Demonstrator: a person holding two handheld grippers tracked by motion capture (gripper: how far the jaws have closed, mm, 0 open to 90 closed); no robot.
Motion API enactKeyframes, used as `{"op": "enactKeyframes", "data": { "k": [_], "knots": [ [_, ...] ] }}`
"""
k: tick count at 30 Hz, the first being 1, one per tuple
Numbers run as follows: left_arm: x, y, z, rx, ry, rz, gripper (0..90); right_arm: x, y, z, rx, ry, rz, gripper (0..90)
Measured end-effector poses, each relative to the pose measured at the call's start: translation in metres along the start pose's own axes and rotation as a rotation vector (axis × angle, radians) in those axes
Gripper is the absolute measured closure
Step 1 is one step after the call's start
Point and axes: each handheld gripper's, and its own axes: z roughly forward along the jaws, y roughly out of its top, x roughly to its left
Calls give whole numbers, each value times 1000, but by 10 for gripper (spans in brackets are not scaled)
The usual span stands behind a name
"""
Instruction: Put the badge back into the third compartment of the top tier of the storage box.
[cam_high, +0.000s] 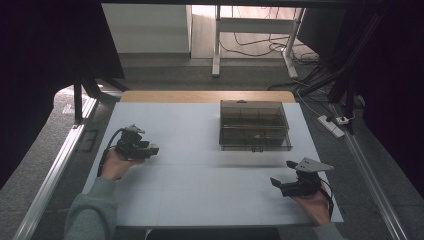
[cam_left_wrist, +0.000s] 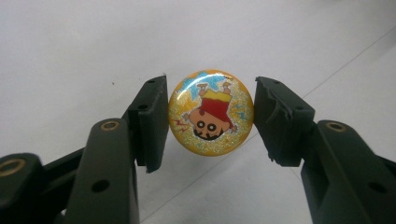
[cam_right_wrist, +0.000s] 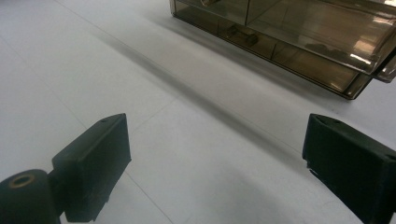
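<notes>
High view, left side: the left gripper (cam_high: 152, 149) sits in a hand (cam_high: 116, 162) with a grey-green sleeve, above the white desk (cam_high: 200, 190) near its left edge.
Left gripper view: a round yellow glittery badge with a cartoon child printed upside down (cam_left_wrist: 211, 112) sits between the black fingers (cam_left_wrist: 152, 119), which are clamped on its two edges and hold it off the desk.
High view, centre: a smoky transparent plastic compartment box (cam_high: 255, 125) rests closed on the far part of the desk, well apart from both grippers.
High view, right side: the right gripper (cam_high: 283, 175) hovers near the front right corner, held by the other hand (cam_high: 314, 206).
Right gripper view: its fingers (cam_right_wrist: 95, 158) stand wide apart with bare desk between them, the box beyond.
</notes>
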Motion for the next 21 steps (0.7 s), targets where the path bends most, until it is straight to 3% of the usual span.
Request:
{"op": "enactKeyframes", "data": {
  "k": [3, 21],
  "knots": [
    [0, 1, -4, -36, 11, -9, 470, 0, 0, 0, 1, 0, 0, 75],
    [-6, 5, -21, -165, -66, -30, 470, 0, 0, 0, 3, -4, -1, 75]
  ]
}}
